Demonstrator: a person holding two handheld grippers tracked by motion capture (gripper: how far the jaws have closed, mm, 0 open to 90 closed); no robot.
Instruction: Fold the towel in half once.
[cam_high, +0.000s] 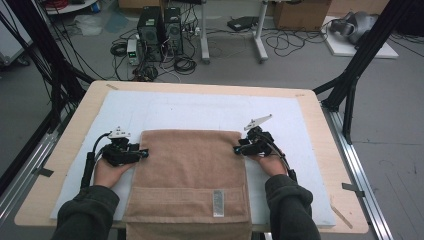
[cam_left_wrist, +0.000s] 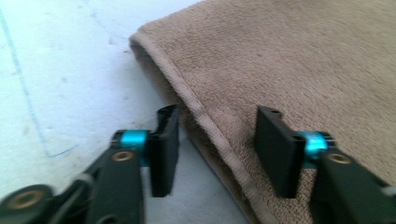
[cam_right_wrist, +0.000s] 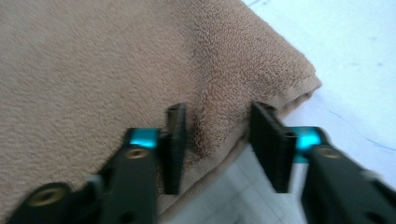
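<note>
Two tools are working at the far corners of a folded brown towel (cam_high: 189, 172) that is lying on the white mat (cam_high: 200, 110) covering the wooden surface (cam_high: 320, 130), with its near end hanging over the edge toward the person. In the high view, the left tool (cam_high: 142, 152) is sitting at the towel's left edge near the far left corner, held by the left hand (cam_high: 110, 170), and the right tool (cam_high: 239, 149) is sitting at the right edge near the far right corner, held by the right hand (cam_high: 272, 162). Both dark sleeves are coming in from the bottom. In the left gripper view, the left tool (cam_left_wrist: 217, 140) is standing spread, its jaws straddling the hemmed edge of the towel (cam_left_wrist: 289, 70); one jaw is over the mat (cam_left_wrist: 56, 70), the other over the cloth, and neither pad is pressing on the hem. In the right gripper view, the right tool (cam_right_wrist: 217, 140) is likewise spread, with the towel's (cam_right_wrist: 93, 70) folded corner bulging up between the jaws; the pads are lying close to the cloth without clearly squeezing it.
</note>
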